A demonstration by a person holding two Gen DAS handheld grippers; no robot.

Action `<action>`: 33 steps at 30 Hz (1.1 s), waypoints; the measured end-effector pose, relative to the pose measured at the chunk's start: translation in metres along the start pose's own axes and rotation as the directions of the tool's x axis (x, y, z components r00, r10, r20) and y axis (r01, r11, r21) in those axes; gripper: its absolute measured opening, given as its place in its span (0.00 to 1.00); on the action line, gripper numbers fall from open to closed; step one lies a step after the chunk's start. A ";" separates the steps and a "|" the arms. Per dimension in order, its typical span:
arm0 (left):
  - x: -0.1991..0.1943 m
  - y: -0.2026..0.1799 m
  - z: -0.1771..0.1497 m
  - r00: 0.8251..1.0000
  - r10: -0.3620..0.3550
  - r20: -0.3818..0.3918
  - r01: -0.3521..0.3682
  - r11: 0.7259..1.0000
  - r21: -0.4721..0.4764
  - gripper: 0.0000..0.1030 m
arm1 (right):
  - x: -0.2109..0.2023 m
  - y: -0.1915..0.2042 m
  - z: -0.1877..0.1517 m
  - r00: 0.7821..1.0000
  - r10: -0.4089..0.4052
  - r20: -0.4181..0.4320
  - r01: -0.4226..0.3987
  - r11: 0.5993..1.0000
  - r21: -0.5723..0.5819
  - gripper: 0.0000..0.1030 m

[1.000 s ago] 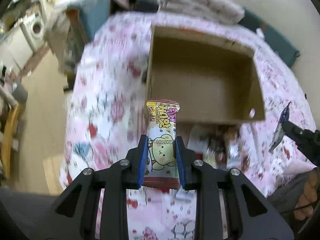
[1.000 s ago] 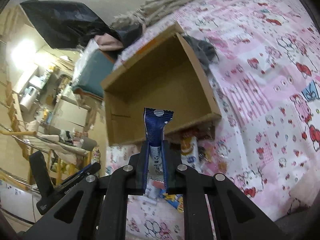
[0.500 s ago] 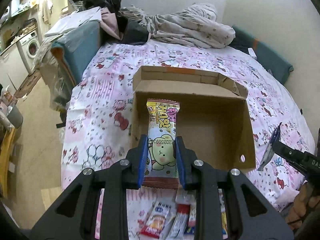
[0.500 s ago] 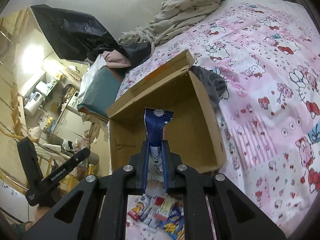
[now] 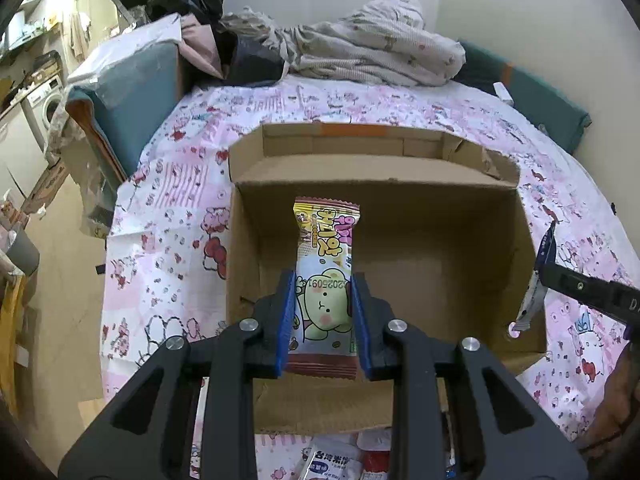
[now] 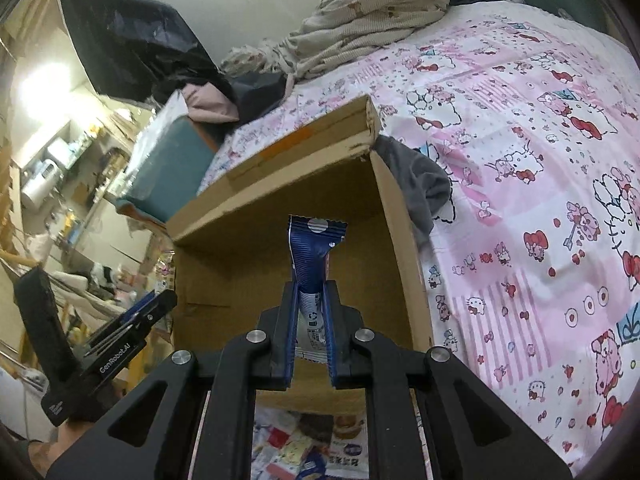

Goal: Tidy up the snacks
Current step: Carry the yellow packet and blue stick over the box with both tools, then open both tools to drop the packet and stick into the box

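Snack packets: left claw (image 5: 323,322) grips yellow packet (image 5: 326,264) | right claw (image 6: 311,334) grips blue packet (image 6: 314,264) | both lengthwise over open box (image 5: 400,400).

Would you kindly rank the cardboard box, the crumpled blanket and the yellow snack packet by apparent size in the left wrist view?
1. cardboard box, largest.
2. crumpled blanket, clearly smaller in the picture, though it lies farther off, so its true size is unsure.
3. yellow snack packet, smallest despite being nearest, held in the left gripper.

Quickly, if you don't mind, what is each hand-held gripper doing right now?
Left hand-held gripper: closed on the yellow snack packet.
Right hand-held gripper: closed on the blue snack packet.
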State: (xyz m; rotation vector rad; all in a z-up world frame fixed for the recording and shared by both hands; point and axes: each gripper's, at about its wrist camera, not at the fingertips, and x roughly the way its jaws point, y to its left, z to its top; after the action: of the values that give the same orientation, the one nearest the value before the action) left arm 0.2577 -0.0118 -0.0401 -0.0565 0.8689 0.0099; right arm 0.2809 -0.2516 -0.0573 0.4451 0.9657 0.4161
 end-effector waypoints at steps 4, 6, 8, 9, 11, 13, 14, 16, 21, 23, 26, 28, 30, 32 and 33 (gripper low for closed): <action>0.012 0.000 0.001 1.000 0.010 -0.008 -0.010 1.000 0.001 0.23 | 0.012 0.003 -0.006 0.999 -0.033 -0.029 0.033 0.999 -0.025 0.12; 0.016 0.001 0.001 1.000 0.006 -0.018 -0.006 1.000 -0.009 0.23 | 0.015 0.005 -0.007 0.999 -0.041 -0.032 0.040 0.998 -0.040 0.12; 0.020 0.003 0.001 1.000 -0.006 -0.028 0.006 1.000 -0.020 0.23 | 0.019 0.007 -0.009 0.998 -0.048 -0.046 0.046 0.998 -0.049 0.12; 0.021 0.003 0.000 0.999 -0.019 -0.032 0.019 1.000 -0.023 0.23 | 0.021 0.006 -0.010 0.997 -0.050 -0.054 0.048 0.998 -0.047 0.12; 0.022 0.003 0.000 0.999 -0.014 -0.034 0.014 1.000 -0.016 0.23 | 0.025 0.006 -0.011 0.997 -0.050 -0.067 0.047 0.998 -0.044 0.12; 0.022 0.004 0.000 0.999 -0.010 -0.032 0.009 1.000 -0.020 0.23 | 0.025 0.008 -0.011 0.997 -0.050 -0.065 0.046 0.998 -0.053 0.13; 0.022 0.004 0.001 0.999 -0.010 -0.034 0.009 1.000 -0.023 0.23 | 0.026 0.009 -0.011 0.997 -0.049 -0.064 0.046 0.997 -0.056 0.13; 0.023 0.004 0.000 0.999 -0.010 -0.045 0.009 1.000 -0.029 0.23 | 0.026 0.010 -0.011 0.997 -0.043 -0.064 0.040 0.998 -0.056 0.13; 0.024 0.003 -0.001 0.998 -0.007 -0.056 0.006 1.000 -0.025 0.24 | 0.026 0.007 -0.009 0.997 -0.036 -0.061 0.034 0.999 -0.032 0.17; 0.024 0.003 -0.001 0.998 -0.009 -0.054 0.007 1.000 -0.025 0.24 | 0.025 0.007 -0.008 0.998 -0.033 -0.056 0.032 0.999 -0.027 0.17; 0.022 0.001 -0.001 0.999 -0.013 -0.053 0.013 1.000 -0.008 0.27 | 0.022 0.007 -0.006 0.998 -0.041 -0.040 0.040 0.999 -0.022 0.18; 0.018 -0.001 0.000 0.999 -0.009 -0.041 0.009 1.000 0.000 0.50 | 0.019 0.006 -0.005 0.999 -0.041 -0.031 0.040 0.999 -0.015 0.24; 0.012 0.000 0.000 1.000 -0.007 -0.011 0.007 1.000 -0.003 0.66 | 0.017 0.006 -0.004 0.999 -0.045 -0.023 0.045 0.999 -0.008 0.36; 0.007 -0.001 0.002 1.000 0.002 0.014 -0.002 1.000 -0.003 0.80 | 0.012 0.005 -0.003 0.998 -0.055 0.012 0.055 0.998 0.005 0.73; 0.004 -0.001 0.002 1.000 0.003 0.024 -0.003 1.000 -0.003 0.83 | 0.005 0.005 -0.003 0.996 -0.063 0.057 0.062 0.998 0.010 0.91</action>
State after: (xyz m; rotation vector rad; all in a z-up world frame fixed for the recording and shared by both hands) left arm 0.2624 -0.0128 -0.0419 -0.0581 0.8454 0.0144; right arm 0.2806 -0.2444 -0.0599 0.4312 0.9242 0.3411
